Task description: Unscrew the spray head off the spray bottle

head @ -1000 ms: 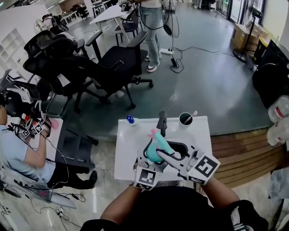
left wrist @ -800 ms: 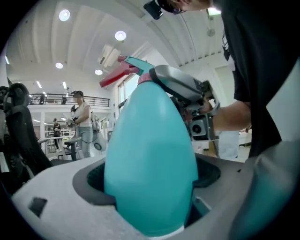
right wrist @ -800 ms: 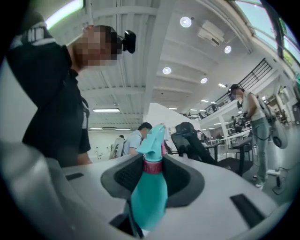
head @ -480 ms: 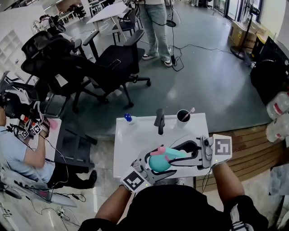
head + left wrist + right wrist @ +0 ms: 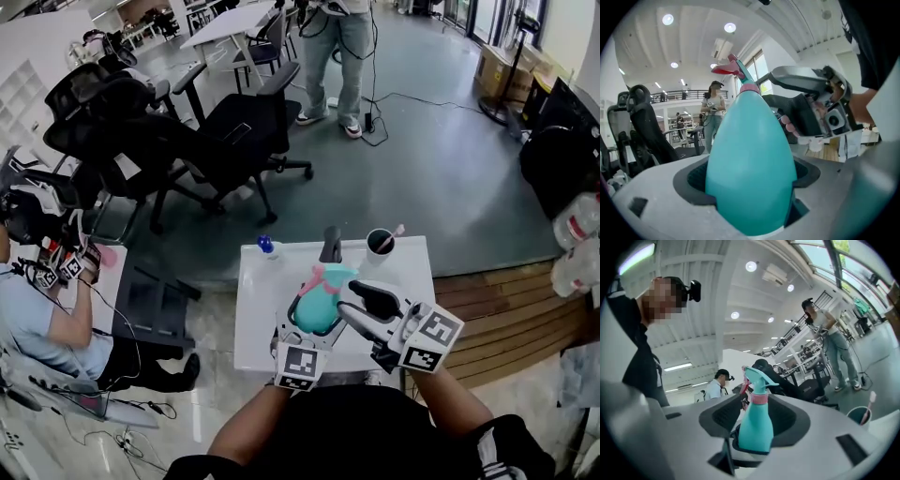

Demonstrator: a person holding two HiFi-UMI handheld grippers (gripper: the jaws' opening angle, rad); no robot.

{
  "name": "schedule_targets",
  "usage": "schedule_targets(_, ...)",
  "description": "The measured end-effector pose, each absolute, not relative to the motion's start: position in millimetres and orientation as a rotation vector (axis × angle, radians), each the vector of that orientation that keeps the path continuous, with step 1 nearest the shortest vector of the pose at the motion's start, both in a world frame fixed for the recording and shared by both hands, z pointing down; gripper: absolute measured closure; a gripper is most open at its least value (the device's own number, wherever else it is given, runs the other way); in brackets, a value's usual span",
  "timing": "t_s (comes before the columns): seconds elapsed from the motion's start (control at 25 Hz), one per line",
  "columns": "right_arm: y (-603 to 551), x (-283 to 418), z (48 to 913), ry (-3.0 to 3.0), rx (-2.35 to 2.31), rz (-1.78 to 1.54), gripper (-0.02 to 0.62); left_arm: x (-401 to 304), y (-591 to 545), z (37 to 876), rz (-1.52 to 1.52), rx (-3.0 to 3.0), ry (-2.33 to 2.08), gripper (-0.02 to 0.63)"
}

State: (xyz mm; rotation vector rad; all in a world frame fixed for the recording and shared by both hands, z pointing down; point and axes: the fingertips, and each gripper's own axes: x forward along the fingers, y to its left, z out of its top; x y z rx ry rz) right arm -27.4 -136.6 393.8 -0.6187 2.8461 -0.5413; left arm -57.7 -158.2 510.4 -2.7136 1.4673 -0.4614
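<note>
At the white counter (image 5: 258, 328), the teal spray bottle (image 5: 314, 309) is held by its body, the fingers of my left gripper (image 5: 307, 326) clamped on it; the spray head (image 5: 757, 376) still sits on the pink collar (image 5: 758, 399), so I judge the unscrewing unfinished. The fingers of my right gripper (image 5: 349, 305) have just been opening and stand apart just beside the head, pressing on nothing; another grip and twist remains, I think.

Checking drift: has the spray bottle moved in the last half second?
Yes. The spray bottle went from the near edge of the table toward the far edge by the cup.
</note>
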Motion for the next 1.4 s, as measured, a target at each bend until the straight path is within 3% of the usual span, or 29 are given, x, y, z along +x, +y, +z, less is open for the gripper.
schedule_targets(0.6, -151.6, -36.6, 392.2, 2.763, -0.828, -0.692, 0.457, -55.3, -156.3, 505.7, -0.521, -2.591, 1.481, 0.137)
schedule_targets(0.8, -136.2, -36.8, 373.5, 2.856, -0.607, -0.513, 0.460, -43.8, -143.2, 483.6, -0.398, -2.704, 1.310, 0.137)
schedule_targets(1.04, -84.7, -29.8, 345.6, 2.984, 0.033, -0.147, 0.460, -12.1, -100.6, 440.1, -0.103, -2.911, 0.848, 0.137)
schedule_targets(1.2, -57.9, -27.1, 335.4, 3.012, 0.342, -0.157, 0.460, 2.1, -74.3, 434.9, -0.035, -3.047, 0.615, 0.137)
schedule_targets(1.4, -87.6, -35.2, 343.8, 2.989, 0.083, -0.137, 0.456, -14.6, -97.8, 448.1, -0.036, -3.112, 0.880, 0.137)
